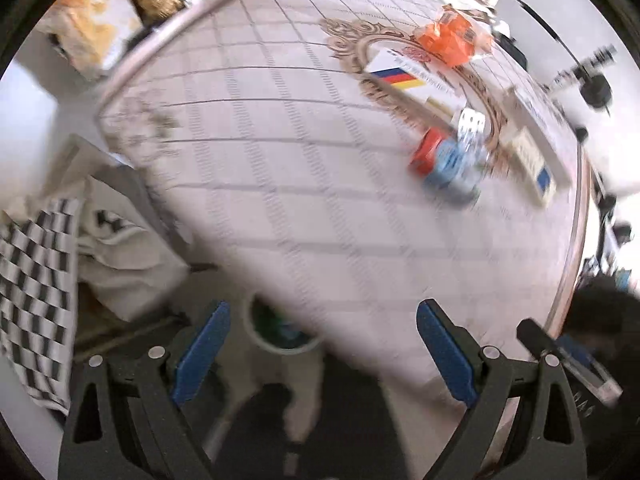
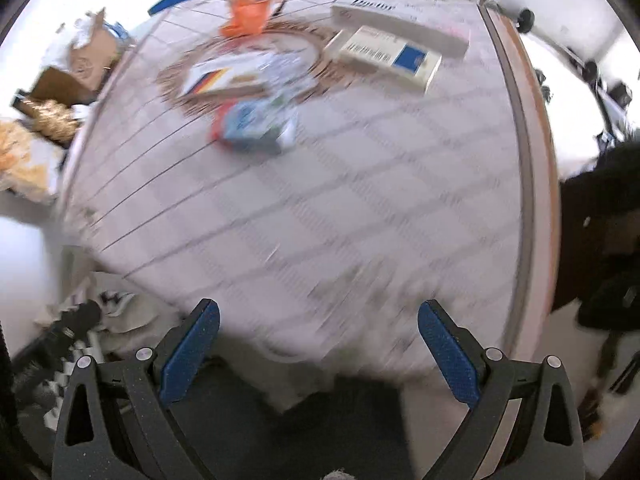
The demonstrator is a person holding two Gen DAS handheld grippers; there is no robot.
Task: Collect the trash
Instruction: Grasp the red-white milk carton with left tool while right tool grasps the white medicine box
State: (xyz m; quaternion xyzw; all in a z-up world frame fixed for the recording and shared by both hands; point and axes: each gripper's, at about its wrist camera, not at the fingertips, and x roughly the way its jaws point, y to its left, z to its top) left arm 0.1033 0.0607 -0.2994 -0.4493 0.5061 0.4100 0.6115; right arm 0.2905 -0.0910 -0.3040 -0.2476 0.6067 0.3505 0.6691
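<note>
Left gripper (image 1: 323, 350): blue-padded fingers (image 1: 202, 354) spread wide, nothing between them. Right gripper (image 2: 319, 350): fingers (image 2: 190, 350) likewise spread and empty. Both views blurred. Counter (image 1: 280, 200), white with a grid pattern and an ornate brown emblem, lies ahead of both pairs of fingers. Trash, well beyond the fingertips around the emblem: orange wrapper (image 1: 454, 42) farthest off; flat card with black, red and yellow stripes (image 1: 404, 76); blue packet (image 1: 450, 170) touching a red box (image 1: 428, 152); white box with a blue patch (image 1: 534, 166). Right wrist view shows the same set: wrapper (image 2: 248, 12), card (image 2: 218, 76), packet (image 2: 252, 124), box (image 2: 384, 58). Left wrist view only: white bin (image 1: 280, 330) with dark contents, just past the left finger at the counter's near edge; checkered cloth (image 1: 36, 280) far left. Right wrist view only: torn cardboard (image 2: 86, 60) beyond the counter's left edge.
</note>
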